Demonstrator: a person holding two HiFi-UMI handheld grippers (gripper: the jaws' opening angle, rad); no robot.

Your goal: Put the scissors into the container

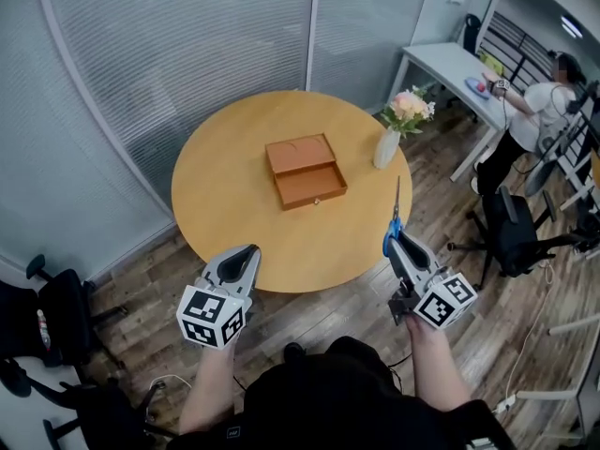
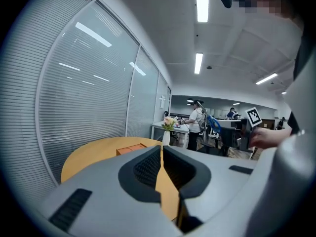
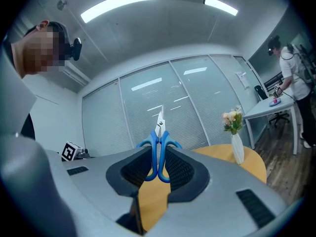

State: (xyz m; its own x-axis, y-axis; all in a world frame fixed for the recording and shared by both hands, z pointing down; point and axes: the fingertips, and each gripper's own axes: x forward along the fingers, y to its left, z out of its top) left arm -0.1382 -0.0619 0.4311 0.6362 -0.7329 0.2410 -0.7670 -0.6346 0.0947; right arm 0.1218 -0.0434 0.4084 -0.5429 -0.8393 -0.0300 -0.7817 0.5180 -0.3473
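Observation:
Blue-handled scissors [image 1: 394, 221] stick up from my right gripper [image 1: 397, 244], which is shut on their handles [image 3: 159, 154]; the closed blades [image 3: 159, 124] point up and away. That gripper hovers off the table's near right edge. An open brown box [image 1: 306, 171] lies near the middle of the round wooden table [image 1: 225, 204], its lid folded back; it shows small and orange in the left gripper view as the box [image 2: 132, 150]. My left gripper [image 1: 242, 261] hangs off the table's near left edge, shut with nothing between its pads [image 2: 162, 168].
A white vase of flowers [image 1: 391, 135] stands at the table's right rim. A glass partition with blinds runs behind the table. Office chairs [image 1: 511, 228] and a white desk [image 1: 450, 68] with a person [image 1: 534, 111] stand to the right. Another chair [image 1: 37, 322] sits at the lower left.

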